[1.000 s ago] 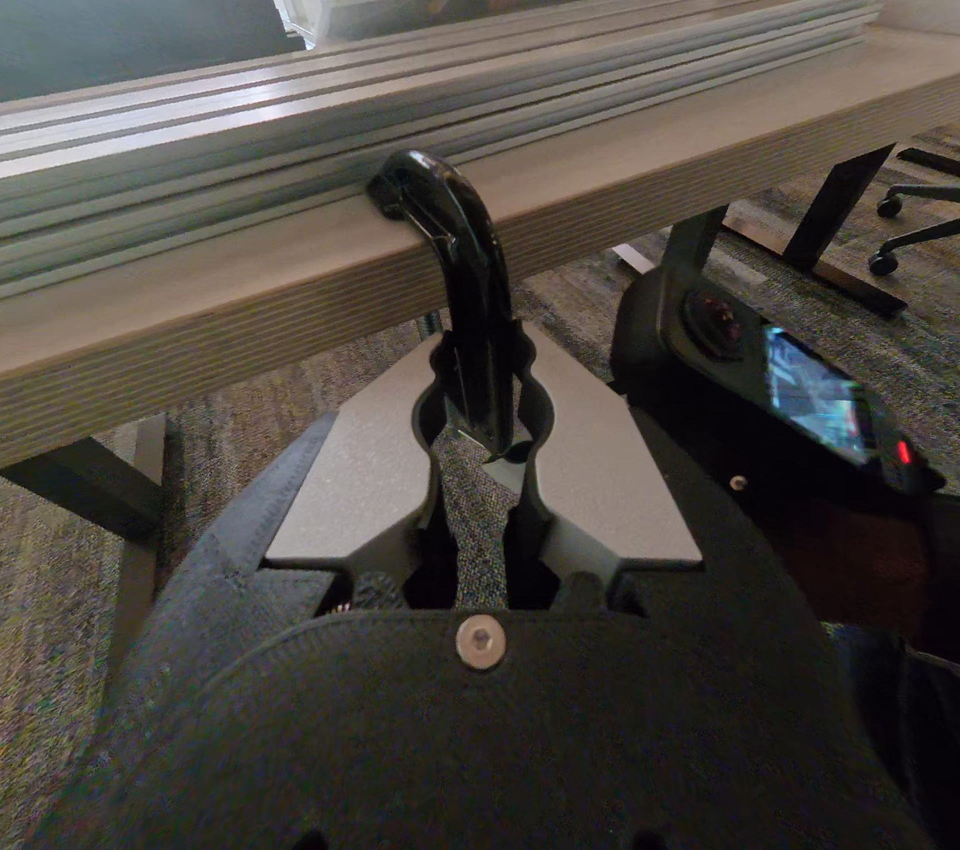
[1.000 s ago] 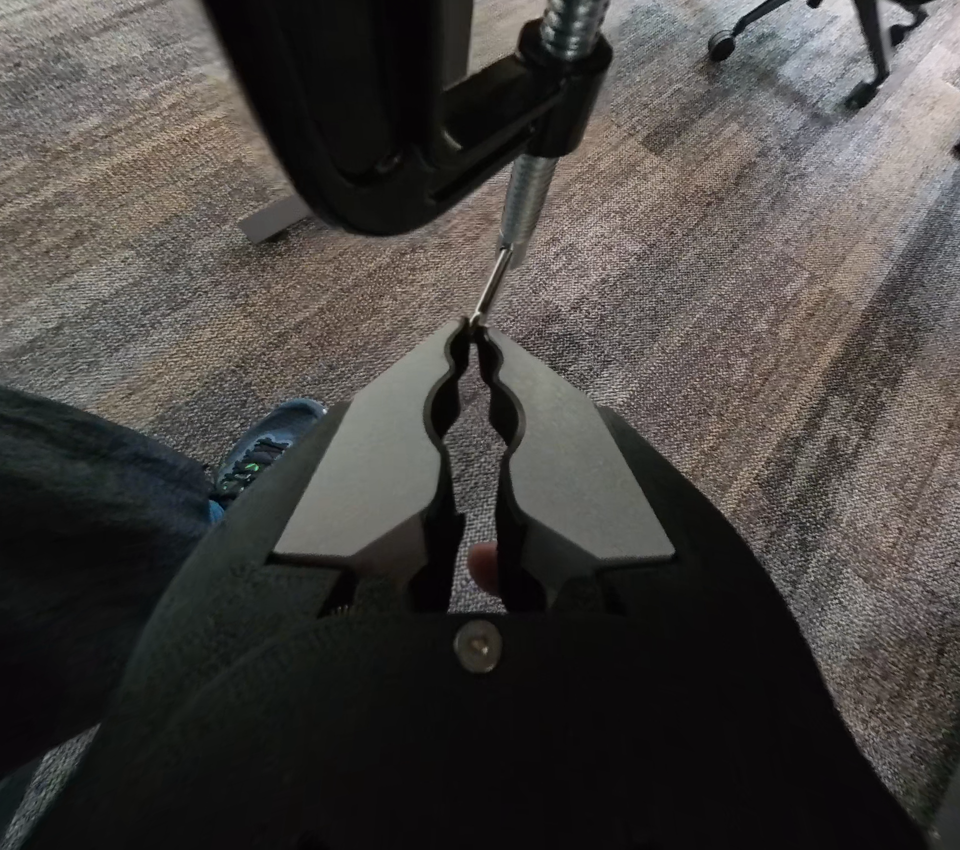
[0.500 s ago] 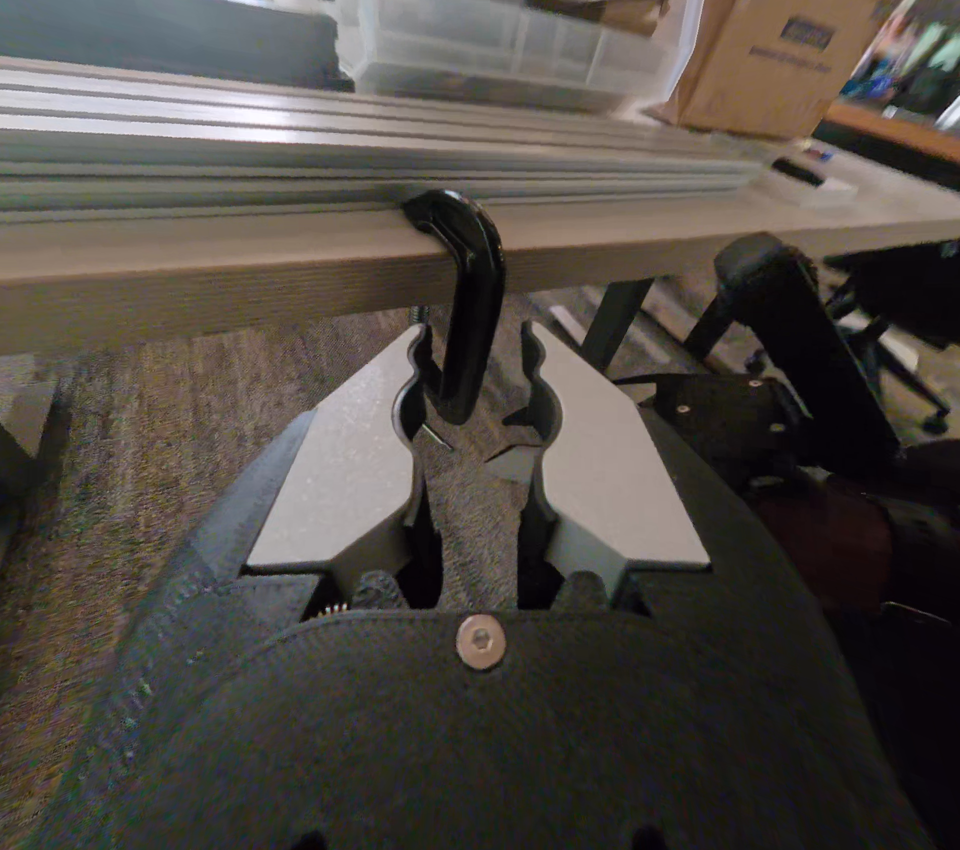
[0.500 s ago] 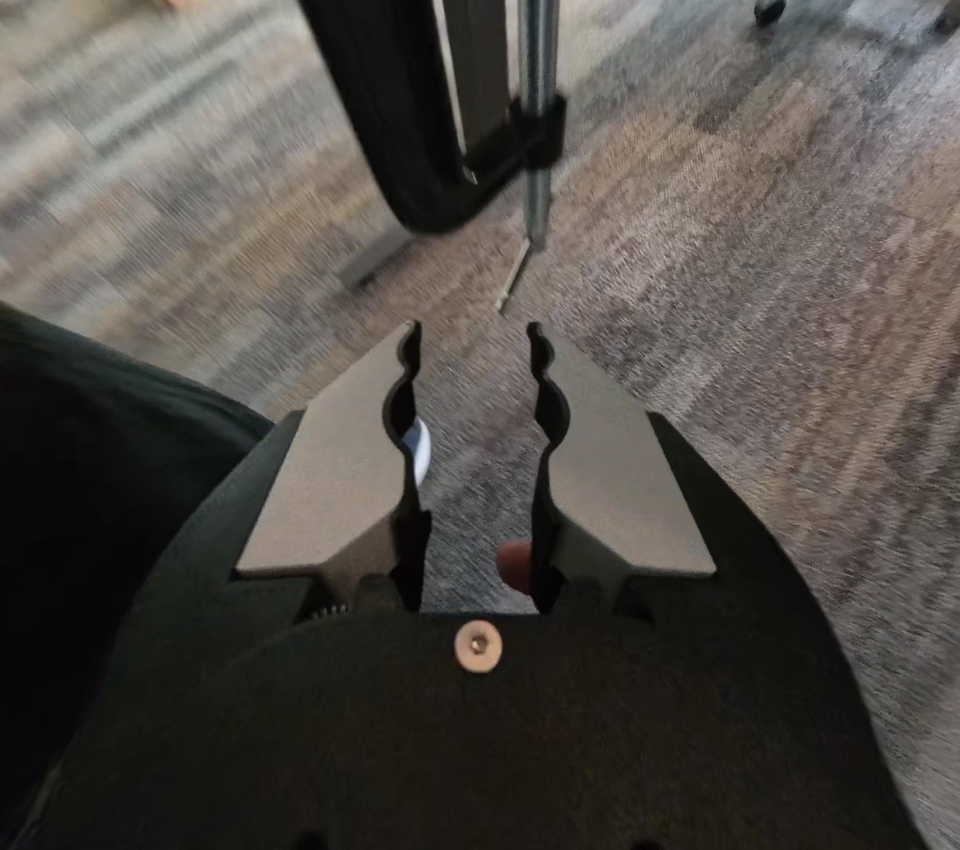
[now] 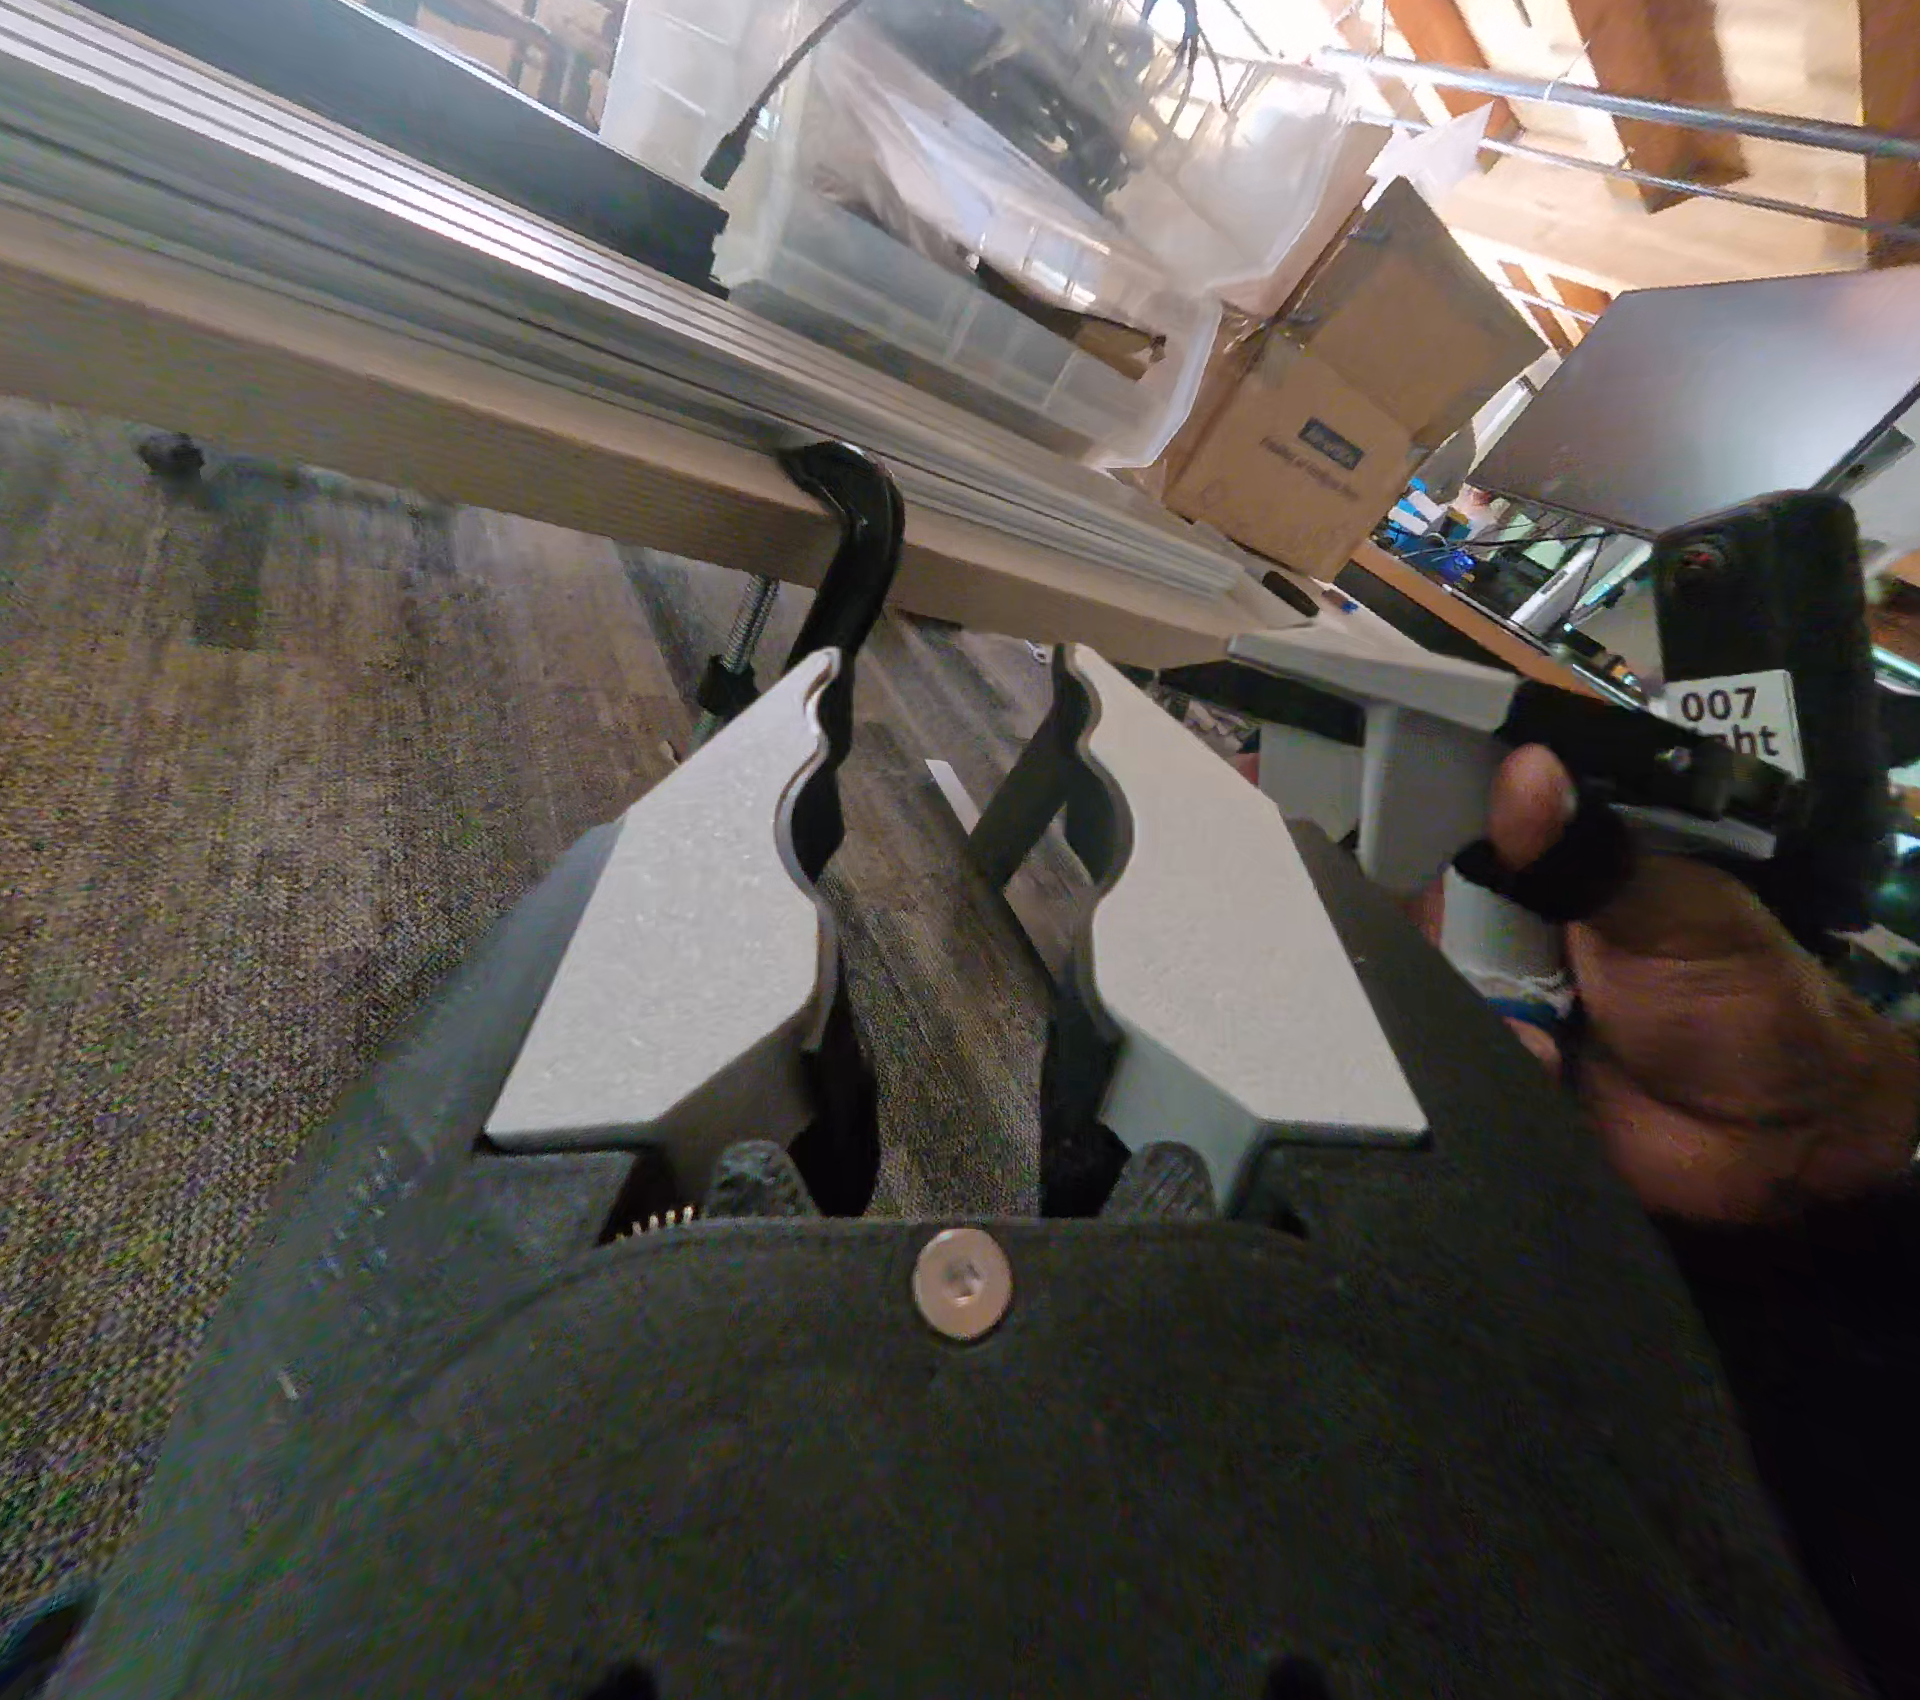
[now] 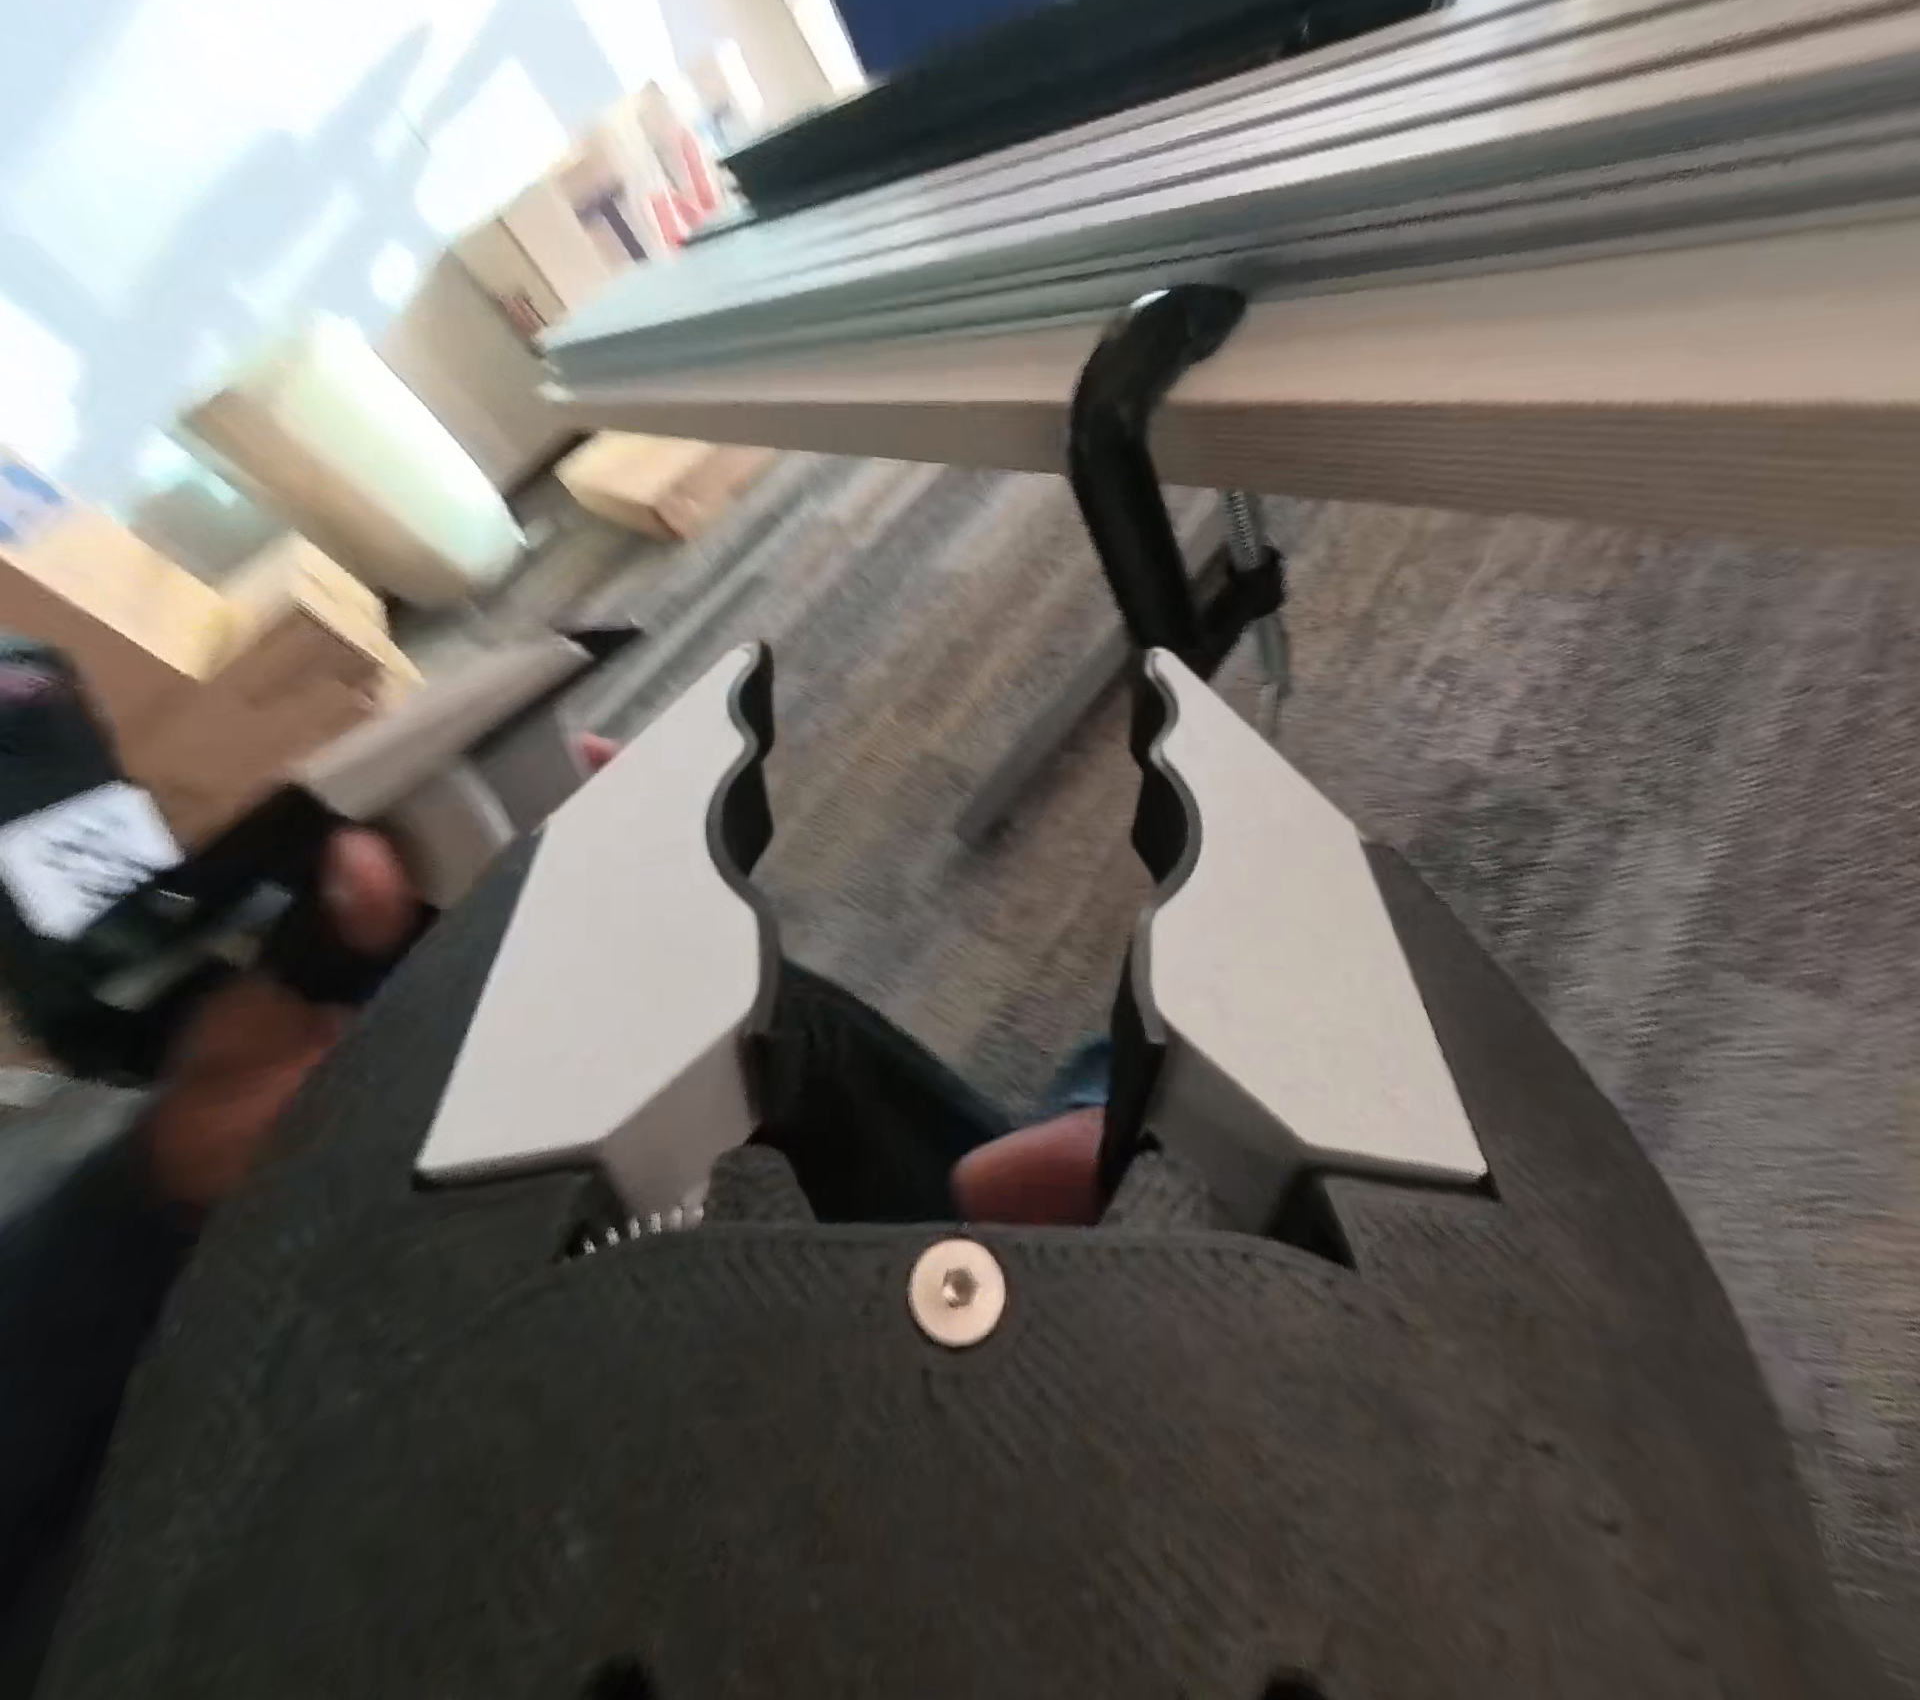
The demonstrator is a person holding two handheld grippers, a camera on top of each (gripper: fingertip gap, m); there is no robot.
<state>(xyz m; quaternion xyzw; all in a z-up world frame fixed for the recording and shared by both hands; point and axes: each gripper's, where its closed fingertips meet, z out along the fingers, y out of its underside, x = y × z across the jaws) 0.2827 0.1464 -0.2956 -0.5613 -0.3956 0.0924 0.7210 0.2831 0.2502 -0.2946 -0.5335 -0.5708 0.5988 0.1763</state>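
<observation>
Both spread, empty: left gripper (image 5: 951, 694), right gripper (image 6: 956, 684), near black C-clamp (image 5: 857, 528) on tabletop edge (image 5: 416, 403); carpet (image 5: 260, 767) below.

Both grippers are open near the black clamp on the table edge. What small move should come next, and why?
Probably bring the left gripper a little to its left and forward, so that its open fingers stand on both sides of the black C-clamp. The clamp hooks over the table edge against the aluminium rails, and only the left finger is beside its frame. The right gripper is also open, holding nothing.
</observation>
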